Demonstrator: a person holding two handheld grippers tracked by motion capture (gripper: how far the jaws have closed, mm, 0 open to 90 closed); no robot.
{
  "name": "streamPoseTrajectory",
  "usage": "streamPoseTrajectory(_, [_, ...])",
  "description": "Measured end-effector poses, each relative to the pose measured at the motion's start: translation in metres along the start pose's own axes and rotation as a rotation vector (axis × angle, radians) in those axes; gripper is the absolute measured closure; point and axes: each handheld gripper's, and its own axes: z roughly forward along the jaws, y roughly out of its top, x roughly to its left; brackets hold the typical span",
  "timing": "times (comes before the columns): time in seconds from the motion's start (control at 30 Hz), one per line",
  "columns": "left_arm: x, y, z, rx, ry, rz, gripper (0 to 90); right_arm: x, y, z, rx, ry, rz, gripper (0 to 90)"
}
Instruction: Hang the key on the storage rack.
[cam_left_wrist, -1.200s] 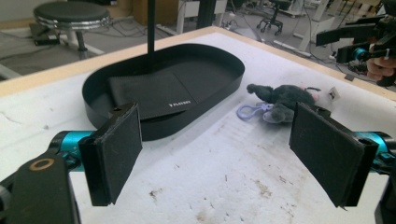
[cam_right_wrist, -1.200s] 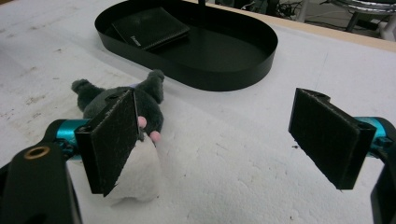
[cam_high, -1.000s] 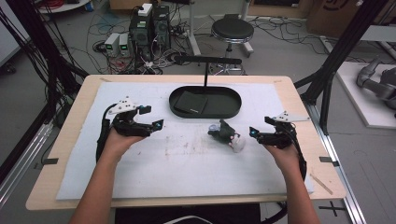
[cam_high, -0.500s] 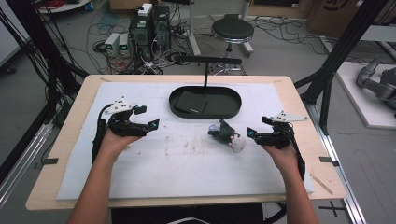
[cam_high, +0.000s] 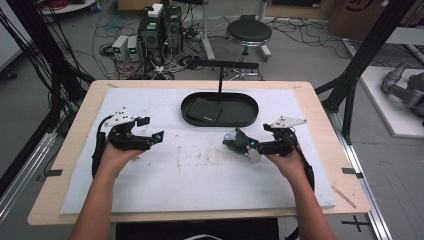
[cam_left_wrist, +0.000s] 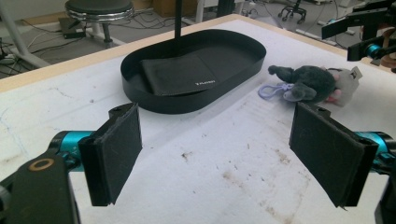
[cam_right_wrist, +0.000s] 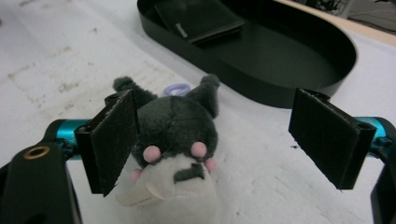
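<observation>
Your right claw (cam_high: 248, 146) has moved in toward the middle of the desk (cam_high: 320, 115) since a moment ago, and now it sits right at the little plush toy (cam_high: 239, 142). Before, it was off to the side of the toy, with a gap between them. In the right gripper view the claw (cam_right_wrist: 219, 140) is wide open and the plush toy (cam_right_wrist: 175, 140) lies between its two black pads. The left pad (cam_right_wrist: 114, 140) is just beside the toy's head, and the right pad (cam_right_wrist: 329, 135) is well apart from it. The claw is not squeezing the toy yet. The toy is grey and white with pink spots and a purple ring (cam_right_wrist: 177, 88) on it. It lies on the white mat (cam_high: 200, 175), near the front of the black tray (cam_high: 250, 117). It has stayed in the same place. A flat black wallet (cam_high: 205, 109) lies inside the tray. Your left claw (cam_high: 155, 138) is wide open too, holds nothing, and has stayed at the left side of the mat.
</observation>
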Motion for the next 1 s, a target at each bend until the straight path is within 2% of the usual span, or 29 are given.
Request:
streamPoseTrajectory(0.27, [0.000,-0.006,-0.003,0.014,-0.010,-0.011,17.1,0.010,0.001,0.022,0.067,0.033,-0.031,16.4])
streamPoseTrajectory(0.37, [-0.001,-0.007,-0.004,0.018,-0.010,-0.013,17.1,0.013,0.000,0.032,0.109,0.050,-0.033,16.4])
streamPoseTrajectory(0.6, [-0.004,-0.005,-0.003,0.008,-0.033,-0.010,17.1,0.018,-0.004,0.047,0.178,0.057,-0.039,16.4])
streamPoseTrajectory(0.7, [-0.005,-0.006,-0.001,0.017,-0.035,-0.007,17.0,0.021,-0.005,0.052,0.209,0.047,-0.059,16.5])
streamPoseTrajectory(0.73, [-0.005,-0.006,0.000,0.019,-0.036,-0.009,17.0,0.021,-0.005,0.053,0.224,0.052,-0.068,17.7])
streamPoseTrajectory(0.77, [-0.005,-0.007,0.001,0.023,-0.039,-0.010,17.1,0.022,-0.005,0.054,0.235,0.051,-0.078,25.3])
streamPoseTrajectory(0.8, [-0.004,-0.007,0.001,0.029,-0.040,-0.005,17.0,0.023,-0.005,0.053,0.238,0.039,-0.089,28.1])
streamPoseTrajectory(0.9, [-0.005,-0.007,0.002,0.028,-0.041,-0.005,17.1,0.020,-0.005,0.052,0.239,0.047,-0.066,31.8])
streamPoseTrajectory(1.0, [-0.005,-0.006,0.002,0.026,-0.044,-0.002,17.0,0.019,-0.003,0.048,0.231,0.062,-0.068,34.0])
